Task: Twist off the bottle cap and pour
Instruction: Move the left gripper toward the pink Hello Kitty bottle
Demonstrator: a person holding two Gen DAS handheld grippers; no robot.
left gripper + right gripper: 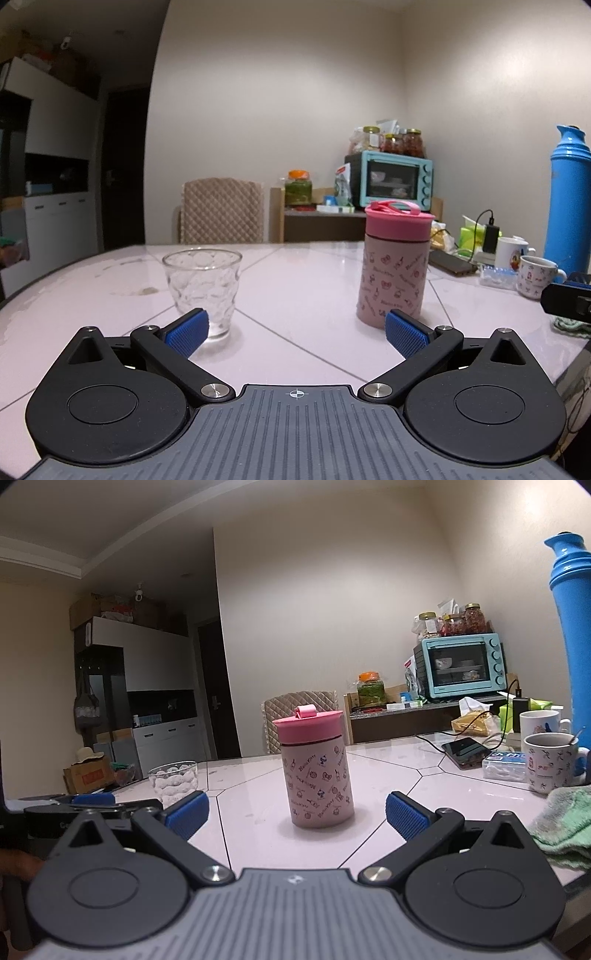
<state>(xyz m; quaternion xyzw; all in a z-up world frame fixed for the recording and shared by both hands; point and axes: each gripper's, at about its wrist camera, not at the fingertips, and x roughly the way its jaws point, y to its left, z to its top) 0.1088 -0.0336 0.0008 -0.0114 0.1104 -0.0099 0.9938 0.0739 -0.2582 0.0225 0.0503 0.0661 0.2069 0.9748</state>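
Here the pink bottle [319, 775] stands upright on the desk [388, 775], dead ahead at twelve o'clock of the right tongs [297, 814], whose blue pads are spread wide with nothing between them. In the left wrist view it sits at about one o'clock of the left tongs [297, 330], which also gape empty, while the clear glass [203, 291] waits at eleven o'clock, well apart from the bottle. The bottle looks like a stiff, smooth-walled cylinder, probably slippery and of moderate weight if filled, so one pair of tongs would best clamp its printed body low and square while the other takes the wider pink cap [308, 723] by its rim, below the small folded loop on top. The dimpled glass is likely light and fragile, easy to tip during pouring. Small cartoon motifs and the repeated words "Hello Kitty" run over the bottle's wall; writing on the mugs [550, 762] at two o'clock is too small to read.
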